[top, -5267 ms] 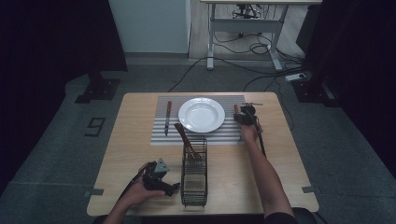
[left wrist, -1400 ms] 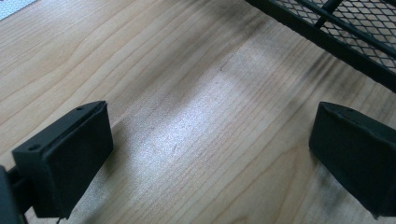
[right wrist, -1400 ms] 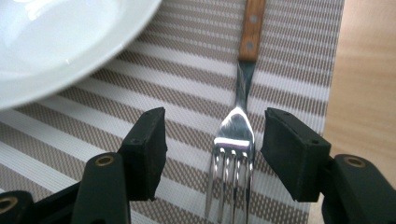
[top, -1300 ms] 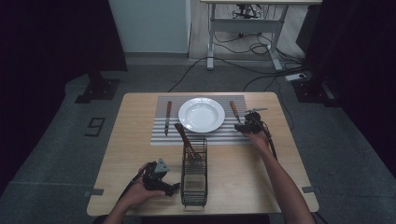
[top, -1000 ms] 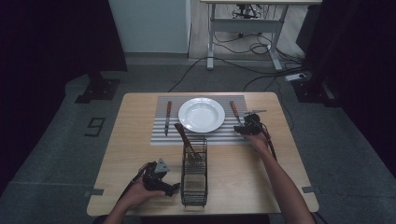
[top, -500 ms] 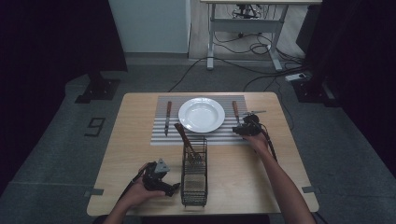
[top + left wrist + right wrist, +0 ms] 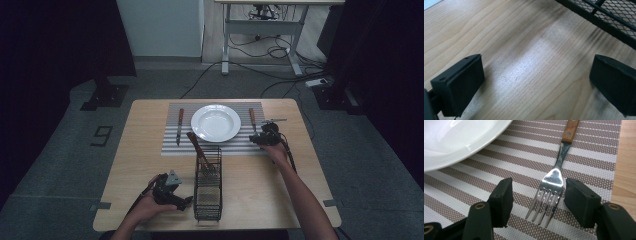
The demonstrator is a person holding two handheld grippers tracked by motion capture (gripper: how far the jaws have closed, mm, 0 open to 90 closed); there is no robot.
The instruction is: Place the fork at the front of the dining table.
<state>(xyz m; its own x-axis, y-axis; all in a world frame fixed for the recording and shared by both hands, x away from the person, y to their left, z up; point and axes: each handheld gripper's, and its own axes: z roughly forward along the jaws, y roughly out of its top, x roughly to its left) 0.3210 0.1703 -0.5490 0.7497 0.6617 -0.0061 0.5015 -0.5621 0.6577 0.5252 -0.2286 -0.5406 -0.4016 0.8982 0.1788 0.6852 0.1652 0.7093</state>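
A fork (image 7: 554,180) with a wooden handle lies on the striped placemat (image 7: 586,155), right of the white plate (image 7: 454,142). My right gripper (image 7: 537,201) is open, low over the mat, its jaws standing either side of the tines without touching them. From above, the fork (image 7: 252,120) lies right of the plate (image 7: 216,122), with the right gripper (image 7: 257,137) at its near end. My left gripper (image 7: 536,82) is open over bare wood with nothing between its jaws. It rests at the front left (image 7: 184,201) beside the wire basket (image 7: 207,192).
A knife (image 7: 179,125) lies on the placemat (image 7: 172,145) left of the plate. A wood-handled utensil (image 7: 196,146) leans out of the basket's far end. The basket's mesh wall (image 7: 614,22) runs close to the left gripper. Bare wood lies along the table's right side (image 7: 305,190).
Since the oldest frame the fork has come to lie on the mat right of the plate, and the right gripper has drawn back slightly toward the person. The left hand has stayed put.
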